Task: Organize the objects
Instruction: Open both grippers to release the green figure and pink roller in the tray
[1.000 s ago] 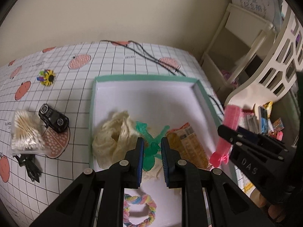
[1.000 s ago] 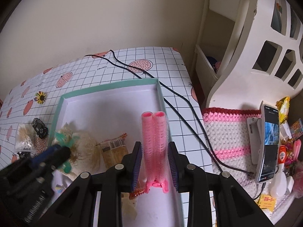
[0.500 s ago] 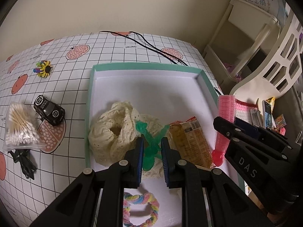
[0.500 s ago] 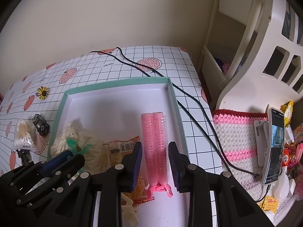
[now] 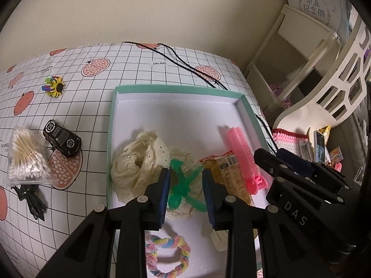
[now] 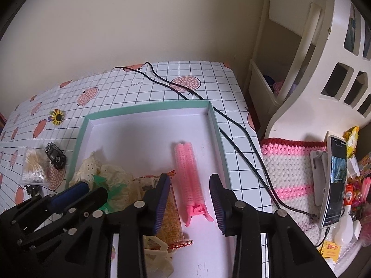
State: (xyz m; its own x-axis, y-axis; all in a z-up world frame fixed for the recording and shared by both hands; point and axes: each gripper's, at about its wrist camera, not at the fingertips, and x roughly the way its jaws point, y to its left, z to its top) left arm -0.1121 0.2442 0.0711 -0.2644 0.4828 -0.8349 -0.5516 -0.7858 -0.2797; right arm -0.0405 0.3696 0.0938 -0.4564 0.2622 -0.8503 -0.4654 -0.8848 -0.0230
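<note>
A green-rimmed white tray [image 5: 112, 125] [image 6: 216, 125] lies on the checked tablecloth. Inside it rest a cream lace scrunchie [image 5: 136, 162] [image 6: 92, 169], a green hair clip [image 5: 183, 185] [image 6: 100, 180], an orange snack packet [image 5: 228, 173] [image 6: 171, 220], a pink roller clip [image 5: 243, 155] [image 6: 189, 173] and a pastel scrunchie [image 5: 167, 254]. My left gripper [image 5: 186, 186] stands open around the green clip, which lies on the lace scrunchie. My right gripper [image 6: 189, 200] is open too, its fingers either side of the pink roller clip lying flat on the tray floor.
Left of the tray sit a black toy car [image 5: 61, 137] [image 6: 55, 155], a bag of cotton swabs [image 5: 25, 157] [image 6: 32, 166], a black clip [image 5: 30, 197] and a flower toy [image 5: 54, 86] [image 6: 56, 115]. Black cables [image 6: 231, 127] run past the tray's right side. A phone [image 6: 334, 180] and white shelf [image 6: 301, 46] stand right.
Both grippers have gone from shut to open. The pink roller clip dropped from the right gripper onto the tray floor; the green clip now lies free on the lace scrunchie.
</note>
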